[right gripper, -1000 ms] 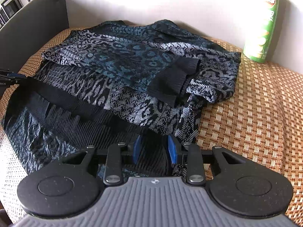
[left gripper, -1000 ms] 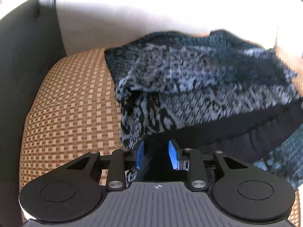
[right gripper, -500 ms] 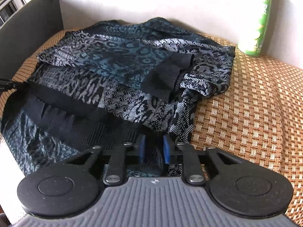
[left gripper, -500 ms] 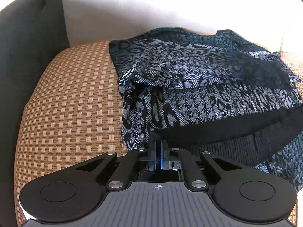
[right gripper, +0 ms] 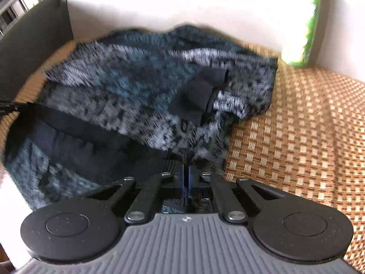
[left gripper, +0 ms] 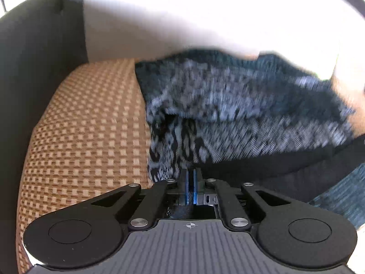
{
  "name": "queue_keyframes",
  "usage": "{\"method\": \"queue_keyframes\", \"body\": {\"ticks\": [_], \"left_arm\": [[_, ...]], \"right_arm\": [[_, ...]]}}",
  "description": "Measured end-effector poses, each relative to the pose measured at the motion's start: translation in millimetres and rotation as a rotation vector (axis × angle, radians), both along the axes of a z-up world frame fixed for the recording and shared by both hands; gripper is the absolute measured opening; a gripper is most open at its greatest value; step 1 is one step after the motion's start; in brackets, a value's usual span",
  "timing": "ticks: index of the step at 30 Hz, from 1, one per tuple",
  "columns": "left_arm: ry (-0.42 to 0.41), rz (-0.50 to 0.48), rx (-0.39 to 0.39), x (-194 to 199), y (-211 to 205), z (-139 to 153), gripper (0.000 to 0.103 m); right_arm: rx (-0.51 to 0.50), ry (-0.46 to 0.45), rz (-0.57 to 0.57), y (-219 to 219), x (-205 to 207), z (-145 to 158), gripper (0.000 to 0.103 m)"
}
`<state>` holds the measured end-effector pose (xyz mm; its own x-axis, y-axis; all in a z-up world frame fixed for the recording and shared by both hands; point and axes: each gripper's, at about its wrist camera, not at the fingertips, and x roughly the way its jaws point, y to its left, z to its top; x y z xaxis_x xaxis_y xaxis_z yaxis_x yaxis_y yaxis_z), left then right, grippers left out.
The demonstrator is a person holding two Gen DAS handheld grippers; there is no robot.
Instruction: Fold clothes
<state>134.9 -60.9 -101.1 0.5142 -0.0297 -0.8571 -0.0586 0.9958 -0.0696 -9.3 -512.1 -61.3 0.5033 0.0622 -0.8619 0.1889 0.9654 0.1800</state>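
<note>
Here the left hand-held gripper (left gripper: 189,178) pinches the near black hem of the patterned sweater (left gripper: 239,114), jaws closed on cloth; the right hand-held gripper (right gripper: 186,173) likewise clamps that hem. The sweater lies on the woven mat (right gripper: 296,125). Lift both corners together, evenly, and carry them forward. Beyond stands a green canister (right gripper: 305,27), contents unseen.
</note>
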Motion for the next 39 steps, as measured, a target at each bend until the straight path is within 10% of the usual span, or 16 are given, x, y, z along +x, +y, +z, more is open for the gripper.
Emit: {"method": "queue_keyframes", "body": {"ticks": [12,17,27,39], "left_arm": [[-0.079,0.173,0.057,42.1,20.9,-2.9,0.000],[0.074,0.158,0.168,52.8,14.1,-35.8,0.032],[0.132,0.234,-0.141,-76.1,39.6,-9.8,0.055],[0.159,0.261,-0.174,-81.1,18.9,-42.8,0.061]], "right_arm": [[-0.040,-0.110,-0.100,-30.9,23.2,18.2,0.004],[-0.072,0.061,-0.109,-33.6,48.0,-25.8,0.024],[0.158,-0.006,-0.261,-6.8,-77.8,-2.6,0.049],[0.254,-0.090,-0.550,27.0,-112.7,-39.0,0.053]]}}
